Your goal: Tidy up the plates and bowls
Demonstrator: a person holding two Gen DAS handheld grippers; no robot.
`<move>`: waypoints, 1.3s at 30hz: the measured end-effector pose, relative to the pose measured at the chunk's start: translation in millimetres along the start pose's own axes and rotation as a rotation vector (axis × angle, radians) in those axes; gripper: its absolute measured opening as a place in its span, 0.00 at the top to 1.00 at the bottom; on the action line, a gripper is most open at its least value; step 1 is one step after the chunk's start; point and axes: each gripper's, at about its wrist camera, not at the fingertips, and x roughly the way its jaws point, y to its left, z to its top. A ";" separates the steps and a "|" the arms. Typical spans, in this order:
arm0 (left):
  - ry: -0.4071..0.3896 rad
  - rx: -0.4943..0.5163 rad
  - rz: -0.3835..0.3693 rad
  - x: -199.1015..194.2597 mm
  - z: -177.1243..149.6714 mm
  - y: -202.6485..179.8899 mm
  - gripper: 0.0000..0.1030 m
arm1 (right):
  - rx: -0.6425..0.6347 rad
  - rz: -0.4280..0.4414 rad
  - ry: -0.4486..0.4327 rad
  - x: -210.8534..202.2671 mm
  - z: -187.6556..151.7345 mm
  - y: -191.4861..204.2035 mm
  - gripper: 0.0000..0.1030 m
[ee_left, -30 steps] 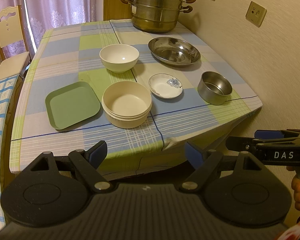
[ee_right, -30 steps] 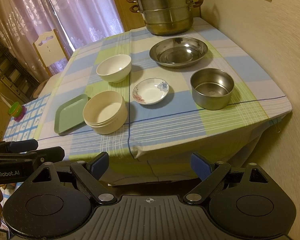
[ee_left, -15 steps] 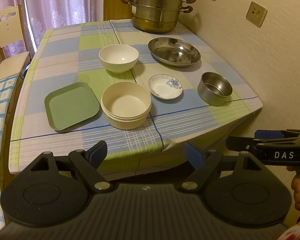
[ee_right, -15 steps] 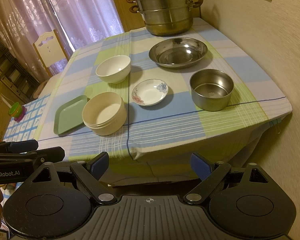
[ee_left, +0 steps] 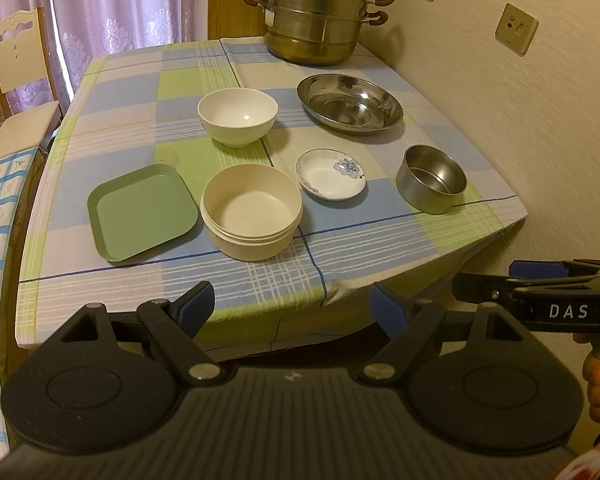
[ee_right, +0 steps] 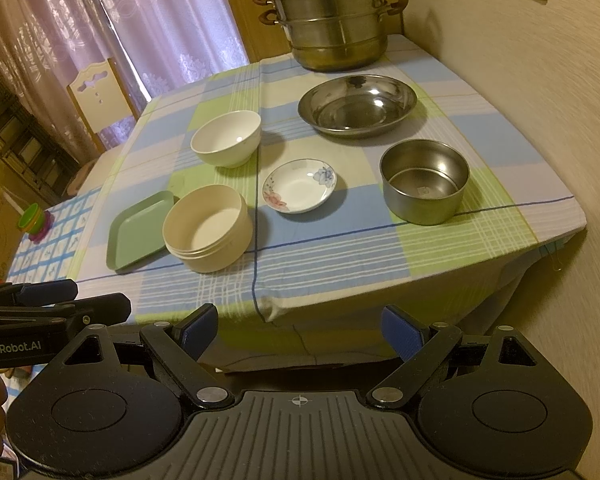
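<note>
On the checked tablecloth lie a green square plate [ee_left: 142, 210], a cream bowl stack [ee_left: 251, 210], a white bowl [ee_left: 238, 116], a small flowered saucer [ee_left: 331, 179], a small steel bowl [ee_left: 431, 178] and a wide steel dish [ee_left: 350, 102]. The right wrist view shows the same set: green square plate [ee_right: 140, 228], cream bowl stack [ee_right: 208, 232], white bowl [ee_right: 226, 138], flowered saucer [ee_right: 299, 185], small steel bowl [ee_right: 425, 181], wide steel dish [ee_right: 357, 104]. My left gripper [ee_left: 290, 308] and right gripper [ee_right: 300, 330] hang open before the table's near edge, holding nothing.
A tall steel steamer pot [ee_left: 316, 16] stands at the table's far end by the wall. A cream chair [ee_left: 14, 80] sits at the left, curtains behind it. The wall [ee_left: 540, 120] runs close along the table's right side. A green toy [ee_right: 34, 220] rests on a low surface left.
Both grippers have drifted slightly nearer the table, so the dishes sit a little lower in view. Nothing on the table has moved.
</note>
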 end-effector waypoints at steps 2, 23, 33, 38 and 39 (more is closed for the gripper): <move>0.001 -0.001 0.000 -0.8 -0.1 -0.8 0.19 | 0.000 0.000 0.000 1.2 0.3 -0.2 0.14; 0.006 -0.044 0.011 17.5 18.0 11.8 0.19 | -0.032 0.015 0.014 22.7 19.9 3.6 0.14; 0.021 -0.146 0.077 27.8 29.4 20.8 0.20 | -0.123 0.098 0.040 47.8 45.8 4.1 0.14; 0.015 -0.241 0.150 35.4 37.1 29.5 0.19 | -0.208 0.170 0.057 70.1 65.1 1.9 0.14; 0.012 -0.263 0.174 37.5 38.5 30.9 0.19 | -0.226 0.186 0.060 74.7 68.7 1.8 0.14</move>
